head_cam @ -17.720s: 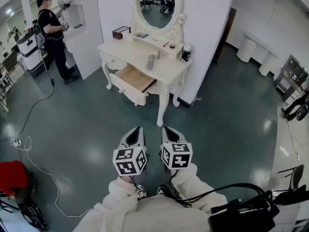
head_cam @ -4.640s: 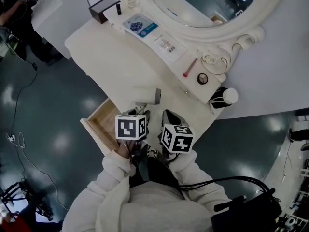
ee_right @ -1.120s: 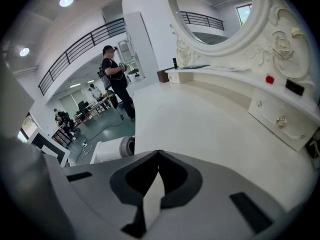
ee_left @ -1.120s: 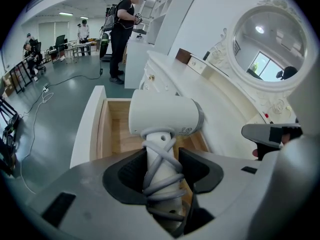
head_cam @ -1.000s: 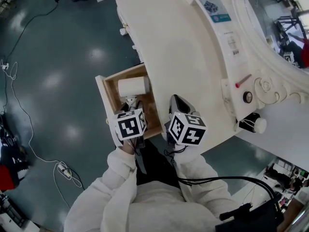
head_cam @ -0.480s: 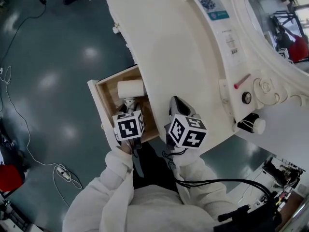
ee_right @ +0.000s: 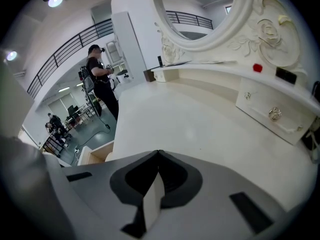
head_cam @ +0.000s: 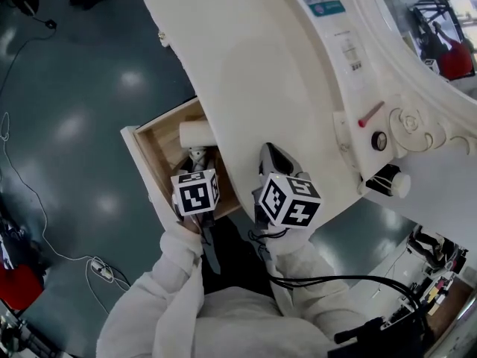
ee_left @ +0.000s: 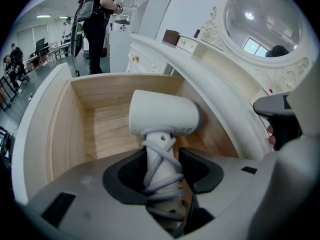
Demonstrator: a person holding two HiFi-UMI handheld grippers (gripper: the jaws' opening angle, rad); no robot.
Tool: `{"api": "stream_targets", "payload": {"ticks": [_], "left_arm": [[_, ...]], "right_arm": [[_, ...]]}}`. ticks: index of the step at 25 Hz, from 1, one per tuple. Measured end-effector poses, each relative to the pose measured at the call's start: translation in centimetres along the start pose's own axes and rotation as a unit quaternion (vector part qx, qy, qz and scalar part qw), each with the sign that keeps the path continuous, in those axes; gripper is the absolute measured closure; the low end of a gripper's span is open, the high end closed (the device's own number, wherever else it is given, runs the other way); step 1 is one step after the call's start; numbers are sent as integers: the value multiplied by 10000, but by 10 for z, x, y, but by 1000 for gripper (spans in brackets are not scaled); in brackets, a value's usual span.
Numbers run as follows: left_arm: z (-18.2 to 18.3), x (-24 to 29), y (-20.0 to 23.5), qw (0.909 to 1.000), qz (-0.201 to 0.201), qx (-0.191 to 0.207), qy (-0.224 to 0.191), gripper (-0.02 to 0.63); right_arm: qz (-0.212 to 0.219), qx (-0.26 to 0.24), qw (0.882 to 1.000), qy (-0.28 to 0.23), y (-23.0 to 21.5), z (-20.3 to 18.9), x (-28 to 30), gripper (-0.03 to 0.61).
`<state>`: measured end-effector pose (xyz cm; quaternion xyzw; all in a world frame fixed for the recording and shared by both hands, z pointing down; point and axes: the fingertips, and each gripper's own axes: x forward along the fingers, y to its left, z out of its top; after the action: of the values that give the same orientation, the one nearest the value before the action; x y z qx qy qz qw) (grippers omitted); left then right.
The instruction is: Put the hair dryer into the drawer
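The white hair dryer [ee_left: 162, 118] hangs inside the open wooden drawer [ee_left: 100, 129], its barrel lying crosswise. Its handle, wound with grey cord [ee_left: 161, 171], is clamped between the jaws of my left gripper [ee_left: 162, 184]. From the head view the hair dryer [head_cam: 195, 134] sits partly under the tabletop's edge, with the left gripper [head_cam: 197, 171] just behind it over the drawer [head_cam: 158, 155]. My right gripper [head_cam: 270, 157] hovers shut over the white dressing table [head_cam: 253, 66], holding nothing; its jaws [ee_right: 158, 156] meet at the tips.
A large oval mirror [ee_right: 200, 9] stands at the back of the table. A small drawer with a crystal knob [ee_right: 273, 114] and a red item [ee_right: 257, 68] sit on the raised shelf. A person [ee_right: 100, 79] stands farther off on the dark floor [head_cam: 67, 125].
The hair dryer has been carried from the tabletop down into the open drawer by my left gripper. In the last second it slid slightly deeper under the table edge.
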<state>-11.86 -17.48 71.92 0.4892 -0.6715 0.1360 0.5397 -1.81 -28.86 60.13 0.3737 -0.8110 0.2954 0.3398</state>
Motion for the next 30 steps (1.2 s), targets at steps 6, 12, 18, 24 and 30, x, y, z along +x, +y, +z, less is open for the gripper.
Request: {"api": "stream_targets", "payload": {"ticks": [6, 12, 18, 24, 30], "left_arm": [[-2, 8, -2, 10000, -29, 54, 52, 417], [-1, 12, 0, 9998, -9, 182, 42, 416], [-4, 15, 1, 9995, 6, 278, 171, 416], [-8, 19, 2, 9994, -42, 223, 258, 417], [-10, 20, 1, 9991, -94, 216, 345, 416]], "right_arm": [[-28, 25, 10000, -1, -2, 1, 1, 517], [-60, 19, 10000, 18, -1, 2, 2, 517], [-78, 36, 10000, 24, -1, 1, 2, 517], [-91, 66, 9999, 18, -2, 0, 1, 517], [-105, 71, 9999, -3, -3, 0, 1, 517]]}}
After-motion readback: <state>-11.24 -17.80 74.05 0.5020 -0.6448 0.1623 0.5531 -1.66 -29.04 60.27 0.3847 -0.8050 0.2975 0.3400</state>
